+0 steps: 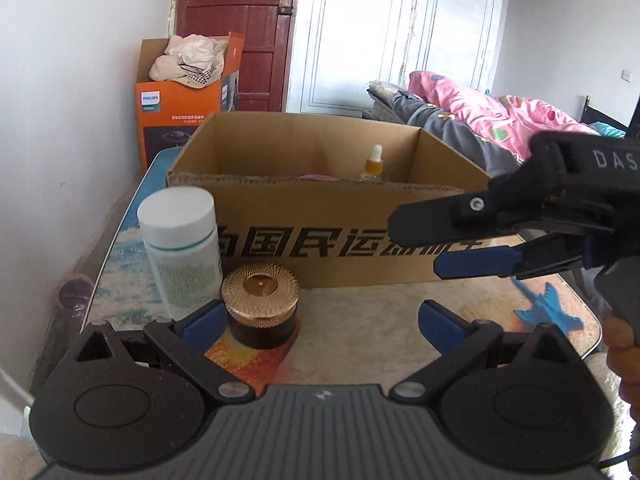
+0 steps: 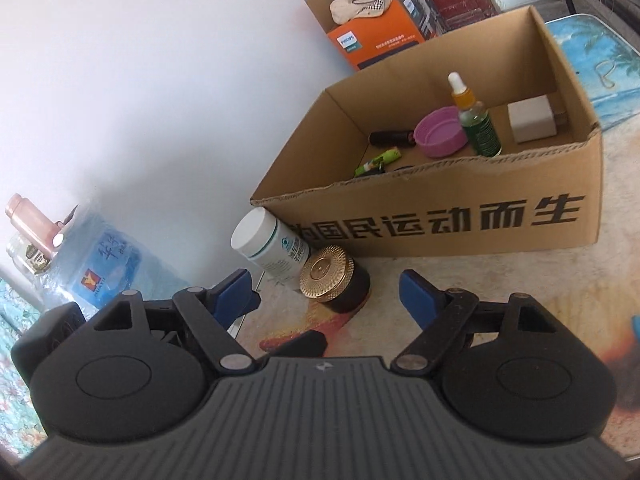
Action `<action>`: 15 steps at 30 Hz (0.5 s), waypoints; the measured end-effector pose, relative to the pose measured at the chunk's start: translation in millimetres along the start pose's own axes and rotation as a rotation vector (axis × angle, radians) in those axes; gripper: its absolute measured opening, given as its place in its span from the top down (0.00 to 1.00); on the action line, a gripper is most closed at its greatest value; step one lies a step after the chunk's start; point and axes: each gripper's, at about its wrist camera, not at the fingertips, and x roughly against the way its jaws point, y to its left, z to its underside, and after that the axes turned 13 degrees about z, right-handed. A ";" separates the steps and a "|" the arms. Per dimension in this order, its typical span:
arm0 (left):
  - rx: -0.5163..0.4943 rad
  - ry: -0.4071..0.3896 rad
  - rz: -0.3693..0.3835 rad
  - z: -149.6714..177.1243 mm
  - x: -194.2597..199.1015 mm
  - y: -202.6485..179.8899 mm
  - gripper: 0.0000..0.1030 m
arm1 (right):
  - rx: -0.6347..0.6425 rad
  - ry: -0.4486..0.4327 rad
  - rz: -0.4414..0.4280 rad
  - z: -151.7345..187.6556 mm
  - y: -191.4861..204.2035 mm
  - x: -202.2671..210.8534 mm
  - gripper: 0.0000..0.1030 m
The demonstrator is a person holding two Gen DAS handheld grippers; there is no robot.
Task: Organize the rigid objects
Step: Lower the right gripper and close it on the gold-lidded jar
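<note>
Both left gripper and right gripper spread wide and empty over table, gold-lidded jar touching white bottle beside cardboard box

We are looking at a counter with a printed beach scene. Sitting directly on it are an open cardboard box, a white bottle touching the box, a gold-lidded dark jar just beside the bottle, and a blue toy lying well apart.
</note>
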 end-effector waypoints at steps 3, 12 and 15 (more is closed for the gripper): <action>-0.008 -0.004 -0.029 9.1 -6.2 8.0 0.01 | -0.008 0.033 -0.001 -3.7 6.5 -23.3 0.34; 0.017 -0.006 -0.034 7.5 -29.2 28.6 0.16 | -0.014 0.105 0.048 -16.4 10.8 -82.4 0.55; 0.025 0.002 -0.020 8.1 -34.4 32.1 0.19 | -0.004 0.121 0.059 -18.5 12.6 -95.9 0.57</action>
